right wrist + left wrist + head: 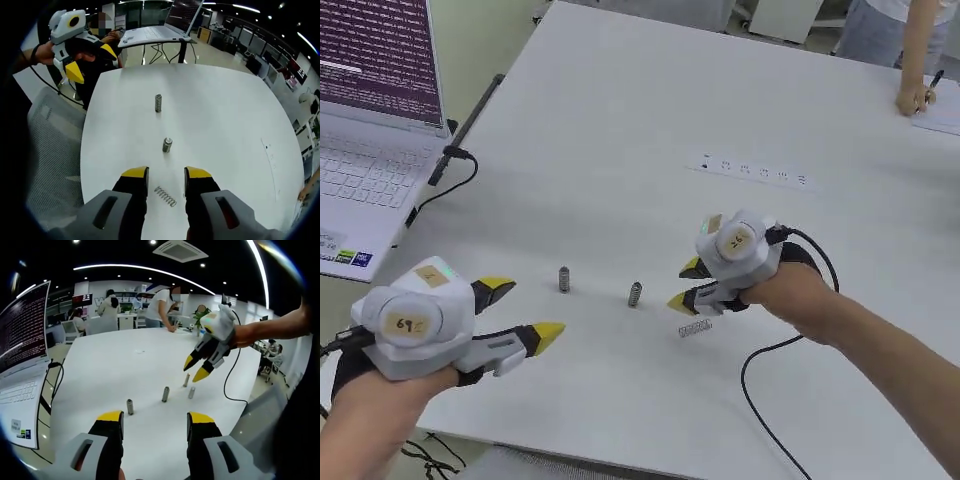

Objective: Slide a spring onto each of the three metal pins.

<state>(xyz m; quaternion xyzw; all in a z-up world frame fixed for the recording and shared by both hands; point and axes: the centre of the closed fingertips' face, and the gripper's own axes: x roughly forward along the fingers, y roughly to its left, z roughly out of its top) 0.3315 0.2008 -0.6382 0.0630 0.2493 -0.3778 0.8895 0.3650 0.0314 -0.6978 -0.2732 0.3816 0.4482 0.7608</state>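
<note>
The right gripper point(165, 176) is open and empty. Its jaws sit low over the counter point(225, 115), and the loose spring point(165, 196) lies flat between them, just short of the tips. For a clean pickup, I judge it should close across the spring's middle, lightly enough not to crush the coils. Then it should lift and turn the spring upright so its bore lines up with a pin before lowering.

Straight ahead of the tips stands the near pin point(167, 145), and beyond it the far pin point(158, 102), which plainly carries coils. Whether the near one is bare I cannot tell. Farther out, past both pins, the left gripper point(523, 312) is open too and holds nothing. It could steady a pin if the spring snags.

The right gripper view frames the spring between the jaws, while the head view places it just beside the right gripper, on the person's side. The left gripper view adds a small upright piece point(186, 380) under the right gripper's tips. It may be the third pin, but it is too small to say.
</note>
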